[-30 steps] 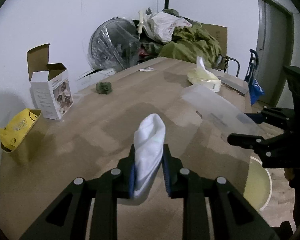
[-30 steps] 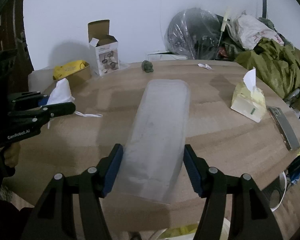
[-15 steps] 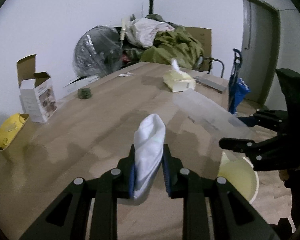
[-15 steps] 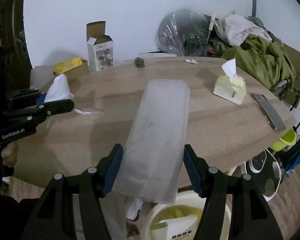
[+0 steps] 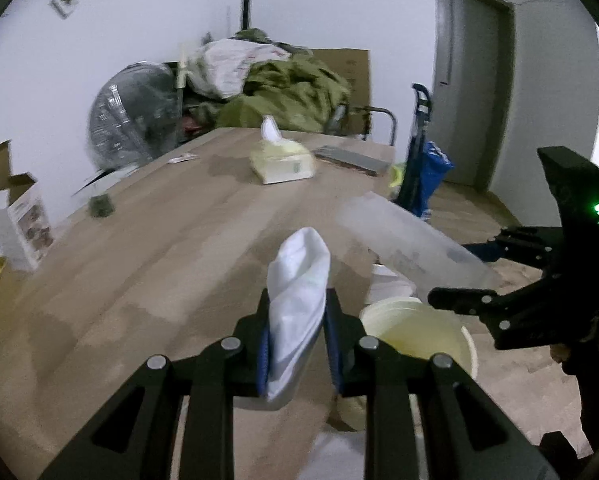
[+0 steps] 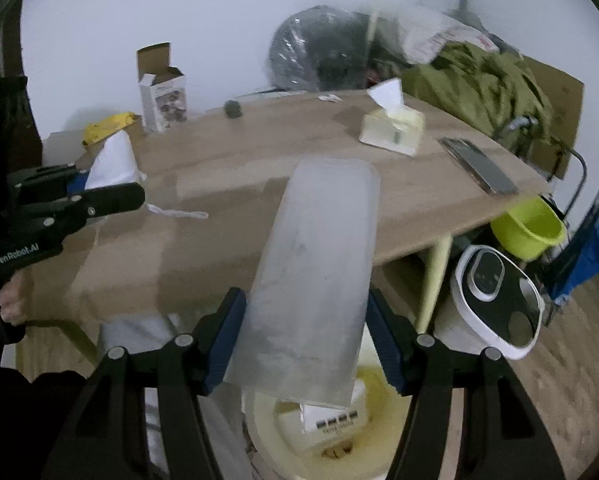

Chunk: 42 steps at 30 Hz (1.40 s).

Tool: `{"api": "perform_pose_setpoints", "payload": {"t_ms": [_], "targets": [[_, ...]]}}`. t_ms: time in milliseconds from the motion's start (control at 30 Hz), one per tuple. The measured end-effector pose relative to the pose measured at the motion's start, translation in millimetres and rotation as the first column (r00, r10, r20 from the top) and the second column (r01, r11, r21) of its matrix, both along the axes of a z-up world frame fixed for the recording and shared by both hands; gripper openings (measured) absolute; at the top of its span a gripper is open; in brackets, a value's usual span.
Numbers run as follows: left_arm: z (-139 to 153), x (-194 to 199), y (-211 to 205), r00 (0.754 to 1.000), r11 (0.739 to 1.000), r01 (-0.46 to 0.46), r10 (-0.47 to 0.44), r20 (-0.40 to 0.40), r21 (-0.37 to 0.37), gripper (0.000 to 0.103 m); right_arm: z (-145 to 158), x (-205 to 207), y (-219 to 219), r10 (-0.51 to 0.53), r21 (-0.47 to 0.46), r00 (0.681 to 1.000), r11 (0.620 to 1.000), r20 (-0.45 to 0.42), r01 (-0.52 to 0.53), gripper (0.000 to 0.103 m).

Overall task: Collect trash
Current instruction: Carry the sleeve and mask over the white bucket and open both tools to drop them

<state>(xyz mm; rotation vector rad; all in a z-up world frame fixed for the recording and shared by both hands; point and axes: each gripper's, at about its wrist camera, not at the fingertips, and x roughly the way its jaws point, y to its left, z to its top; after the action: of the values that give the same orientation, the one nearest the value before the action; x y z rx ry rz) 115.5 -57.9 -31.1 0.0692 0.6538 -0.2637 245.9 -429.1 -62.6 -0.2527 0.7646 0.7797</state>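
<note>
My left gripper point(image 5: 297, 320) is shut on a white face mask point(image 5: 297, 292), whose loose ear strap point(image 6: 177, 213) trails over the table. The right gripper point(image 6: 303, 334) is shut on a long frosted clear plastic sleeve point(image 6: 317, 276) that sticks out forward. A pale yellow bin point(image 5: 419, 338) stands on the floor by the table's near edge. In the right wrist view that bin point(image 6: 295, 440) sits right under the sleeve's near end, with a small white box inside. The left gripper point(image 6: 103, 192) with the mask point(image 6: 113, 160) shows at the left of that view.
On the wooden table point(image 5: 159, 248) lie a yellow tissue pack point(image 5: 281, 162), a dark flat bar point(image 6: 477, 166), a small green lump point(image 5: 101, 205), an open white carton point(image 6: 162, 92) and a yellow packet point(image 6: 105, 127). A white device point(image 6: 495, 300) and lime tub point(image 6: 527, 230) stand on the floor.
Both grippers have drawn back from over the table towards its near edge with their loads. The yellow bin on the floor has come into view under them.
</note>
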Motion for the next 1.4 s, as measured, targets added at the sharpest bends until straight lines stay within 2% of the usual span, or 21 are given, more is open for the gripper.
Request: {"api": "perform_pose_setpoints", "payload": {"t_ms": [333,433,633,800,1000,1200,1333,1400], "targets": [[-20.3,5.2,-66.7,0.991,0.992,0.124,-0.123,-0.054,0.014,0.022,-35.5,-3.1,-63.1,-0.089,-0.048,0.993,0.995,-0.077,0.086,0.059],[-29.3,7.6,-81.6,0.985,0.988,0.156,-0.154,-0.079,0.018,0.022,-54.1,-7.6,-77.0,-0.09,-0.082,0.989,0.993,-0.118,0.08,0.059],[-48.9,18.4,-110.7,0.965,0.974,0.224,-0.218,-0.144,0.026,0.024,-81.1,-16.7,-91.2,-0.131,-0.128,0.978,0.986,-0.16,0.111,0.06],[-65.3,25.3,-126.1,0.944,0.962,0.272,-0.26,-0.203,0.03,0.024,-97.4,-20.9,-99.5,-0.15,-0.132,0.967,0.983,-0.206,0.124,0.062],[-71.9,39.1,-136.0,0.931,0.956,0.291,-0.278,-0.235,0.021,0.024,-99.0,-20.1,-103.5,-0.155,-0.152,0.963,0.981,-0.222,0.123,0.066],[-79.8,46.0,-143.1,0.915,0.95,0.313,-0.304,-0.264,-0.006,0.024,-101.5,-11.8,-111.2,-0.207,-0.158,0.953,0.972,-0.222,0.174,0.071],[-86.5,47.6,-148.6,0.904,0.944,0.329,-0.313,-0.291,0.004,0.026,-99.3,-8.6,-117.3,-0.234,-0.159,0.948,0.966,-0.214,0.202,0.071],[-88.4,48.1,-151.2,0.902,0.943,0.332,-0.312,-0.297,0.016,0.031,-99.4,-7.4,-120.4,-0.251,-0.163,0.945,0.962,-0.212,0.219,0.071]]}}
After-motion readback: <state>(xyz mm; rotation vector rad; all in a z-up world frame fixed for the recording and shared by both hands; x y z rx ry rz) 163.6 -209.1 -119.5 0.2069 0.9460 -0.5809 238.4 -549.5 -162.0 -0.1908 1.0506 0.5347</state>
